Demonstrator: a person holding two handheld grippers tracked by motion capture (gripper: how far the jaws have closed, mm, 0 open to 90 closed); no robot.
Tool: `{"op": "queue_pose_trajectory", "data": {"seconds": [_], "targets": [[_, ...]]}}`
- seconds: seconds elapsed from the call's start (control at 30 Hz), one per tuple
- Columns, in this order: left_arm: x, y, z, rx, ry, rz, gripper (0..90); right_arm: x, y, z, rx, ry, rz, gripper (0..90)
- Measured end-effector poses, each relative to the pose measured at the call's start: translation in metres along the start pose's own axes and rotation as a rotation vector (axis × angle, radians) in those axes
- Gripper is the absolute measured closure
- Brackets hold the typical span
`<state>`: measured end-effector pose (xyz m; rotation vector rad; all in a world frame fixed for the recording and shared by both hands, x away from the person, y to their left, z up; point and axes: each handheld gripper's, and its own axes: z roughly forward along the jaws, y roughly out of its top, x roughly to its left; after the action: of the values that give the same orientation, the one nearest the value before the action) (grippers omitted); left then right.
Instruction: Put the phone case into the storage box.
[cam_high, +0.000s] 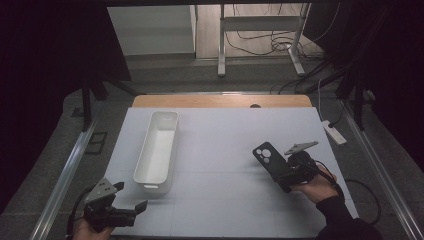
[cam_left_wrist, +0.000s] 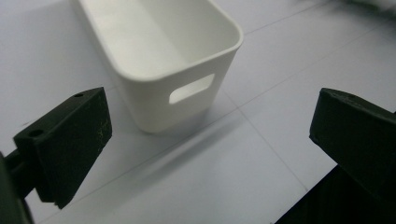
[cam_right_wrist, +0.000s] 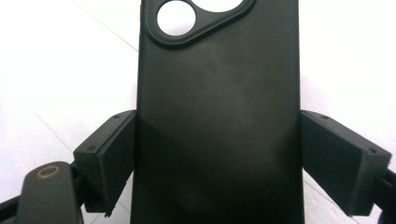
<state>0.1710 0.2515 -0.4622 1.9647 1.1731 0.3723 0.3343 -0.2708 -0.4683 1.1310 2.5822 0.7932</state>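
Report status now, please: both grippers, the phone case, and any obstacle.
Right gripper shut on phone case. Left gripper open, empty, near white bin. Nothing between case and bin.

A long white plastic bin stands on the left half of the white table mat, its length running front to back. The left gripper sits just before the bin's near end. Well apart to the right, the right gripper holds a black phone case above the mat.
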Motion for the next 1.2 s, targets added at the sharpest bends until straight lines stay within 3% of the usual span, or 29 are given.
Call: {"op": "queue_pose_trajectory", "data": {"seconds": [0.43, 0.77, 1.2], "targets": [[-0.002, 0.022, 0.016, -0.004, -0.072, 0.05, 0.1, 0.009, -0.005, -0.013, -0.057, 0.069, -0.011, 15.5], [-0.007, 0.04, 0.032, 0.002, -0.128, 0.134, 0.1, 0.019, -0.007, -0.02, -0.081, 0.09, -0.045, 15.5], [-0.013, 0.054, 0.049, -0.003, -0.182, 0.194, 0.0, 0.033, -0.007, -0.023, -0.109, 0.141, -0.075, 15.4]]}}
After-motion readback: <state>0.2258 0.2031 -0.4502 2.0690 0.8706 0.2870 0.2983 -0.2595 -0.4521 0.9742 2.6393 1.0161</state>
